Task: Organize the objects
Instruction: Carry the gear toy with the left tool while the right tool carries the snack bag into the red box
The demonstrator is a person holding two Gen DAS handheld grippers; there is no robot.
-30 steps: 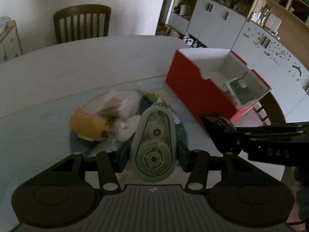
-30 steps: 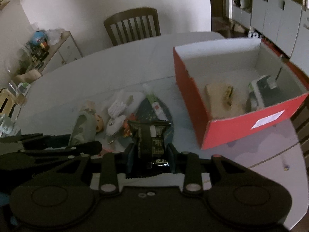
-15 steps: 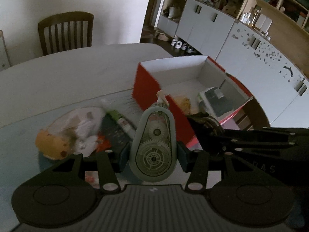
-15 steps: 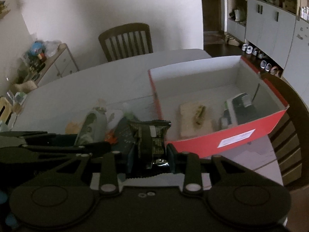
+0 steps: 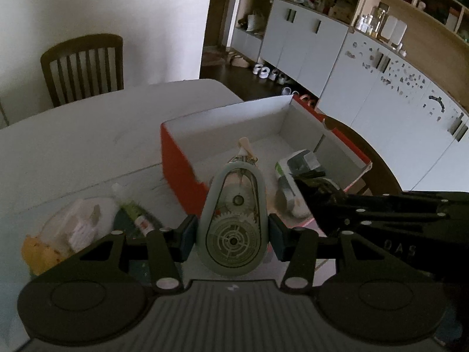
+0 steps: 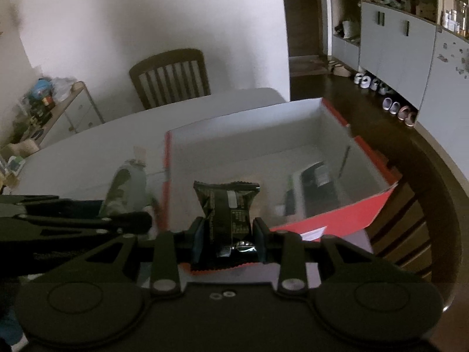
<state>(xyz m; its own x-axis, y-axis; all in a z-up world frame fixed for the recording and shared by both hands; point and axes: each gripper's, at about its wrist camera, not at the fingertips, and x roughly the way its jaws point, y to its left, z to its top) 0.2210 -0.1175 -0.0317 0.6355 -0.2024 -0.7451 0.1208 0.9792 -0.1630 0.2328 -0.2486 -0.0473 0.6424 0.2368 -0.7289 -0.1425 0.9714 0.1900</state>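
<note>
A grey correction-tape dispenser [image 5: 233, 226] with see-through gears was held between the pads of the left gripper [image 5: 231, 236], its pale tip pointing away from the camera toward the red box [image 5: 178, 161]. The jaws were set narrow, pressed against both sides of the dispenser. In the right wrist view, a dark snack packet [image 6: 227, 211] was clamped upright by the right gripper [image 6: 228, 236], whose jaws were likewise drawn in against the wrapper. Both held things were seen in front of the open red box [image 6: 346, 214], which stood on the white table [image 5: 73, 138] near its right-hand edge. Inside the box, a white and dark packet [image 5: 296, 170] was lying toward the right side, and a flat tan thing was partly hidden behind the snack packet in the right wrist view; what it was could not be told. On the table to the left of the box, a small heap was left: a green-and-white tube [image 5: 130, 205], a crumpled white wrapper [image 5: 82, 223] and a yellow-orange soft thing [image 5: 38, 253]. The right gripper's black arm was seen at the right of the left wrist view, just beside the dispenser. A wooden chair [image 5: 83, 67] was standing at the far side of the table.
</note>
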